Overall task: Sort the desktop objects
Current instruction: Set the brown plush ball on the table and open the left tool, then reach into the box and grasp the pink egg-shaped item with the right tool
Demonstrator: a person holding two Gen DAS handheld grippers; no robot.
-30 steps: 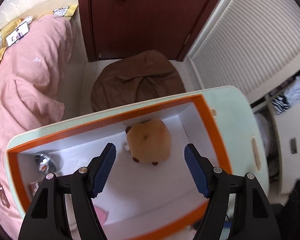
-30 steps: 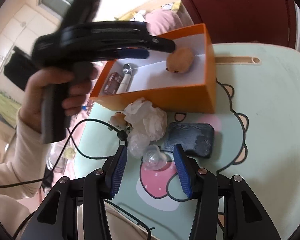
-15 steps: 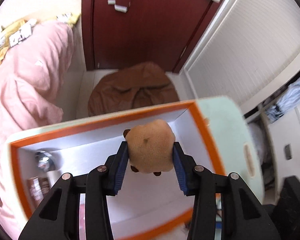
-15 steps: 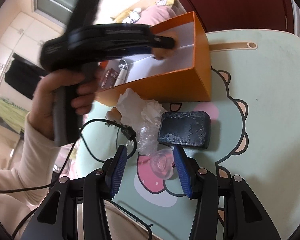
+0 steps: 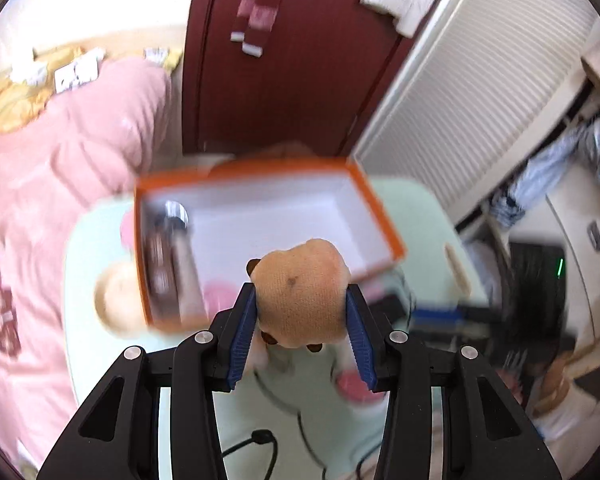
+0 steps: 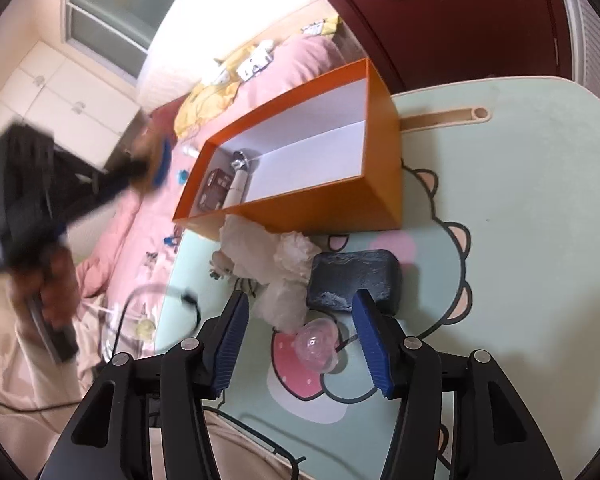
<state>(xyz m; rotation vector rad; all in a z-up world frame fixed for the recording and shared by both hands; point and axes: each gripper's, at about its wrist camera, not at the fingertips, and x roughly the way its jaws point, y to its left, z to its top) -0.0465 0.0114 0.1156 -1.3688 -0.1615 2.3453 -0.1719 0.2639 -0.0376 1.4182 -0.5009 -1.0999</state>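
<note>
Lifted clear of the orange box (image 5: 384, 216), left tongs (image 5: 300, 316) clamp the plush toy (image 5: 300, 292).

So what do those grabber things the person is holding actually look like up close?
Both are black plastic frames with triangular cut-outs and round silver screws. Each, the left gripper and the right gripper, ends in two fingers faced with ribbed blue pads. In the right wrist view, the left one shows a thick black pistol-style handle in a bare hand with a cream sleeve.

Dark red wardrobe door (image 5: 284, 92) beside pink bedding (image 5: 60, 168), white louvred panel (image 5: 480, 92).
</note>
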